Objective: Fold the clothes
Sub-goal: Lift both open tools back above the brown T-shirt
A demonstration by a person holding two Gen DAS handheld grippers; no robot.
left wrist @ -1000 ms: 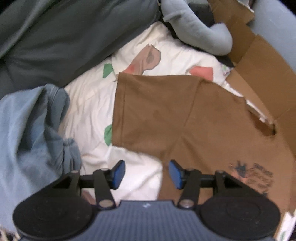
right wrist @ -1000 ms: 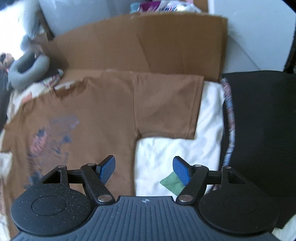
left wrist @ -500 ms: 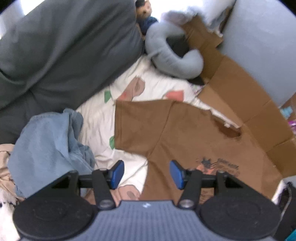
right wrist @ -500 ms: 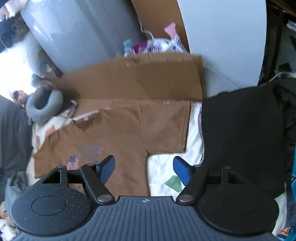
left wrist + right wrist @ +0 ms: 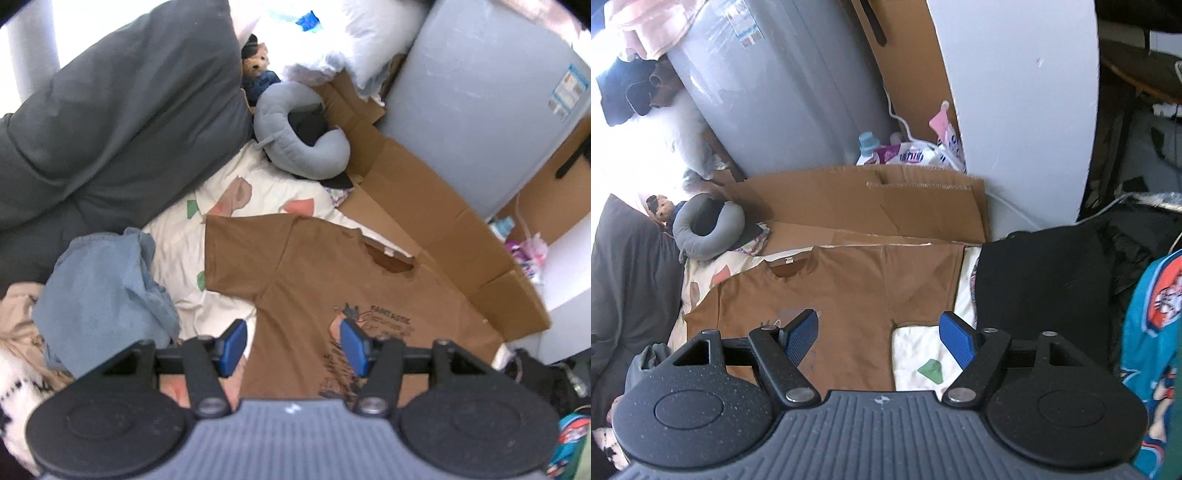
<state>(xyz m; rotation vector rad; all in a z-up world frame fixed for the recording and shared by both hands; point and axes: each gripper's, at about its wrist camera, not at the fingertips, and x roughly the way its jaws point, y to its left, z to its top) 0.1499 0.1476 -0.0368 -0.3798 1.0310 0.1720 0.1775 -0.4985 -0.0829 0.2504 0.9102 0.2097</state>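
Observation:
A brown T-shirt (image 5: 332,280) with a dark chest print lies spread flat, front up, on a white patterned bedsheet (image 5: 221,229). It also shows in the right wrist view (image 5: 849,295), both sleeves out. My left gripper (image 5: 291,347) is open and empty, well above the shirt's left side near the armpit. My right gripper (image 5: 877,338) is open and empty, high above the shirt's right side below the sleeve.
A crumpled blue garment (image 5: 103,291) lies left of the shirt, a grey neck pillow (image 5: 299,147) and dark duvet (image 5: 110,129) behind. Flattened cardboard (image 5: 868,206) runs along the shirt's far edge. A black cloth (image 5: 1034,295) and a teal printed garment (image 5: 1152,332) lie right.
Both grippers have pulled up and back from the shirt, so the whole shirt and more of the room show. Both stayed open and empty.

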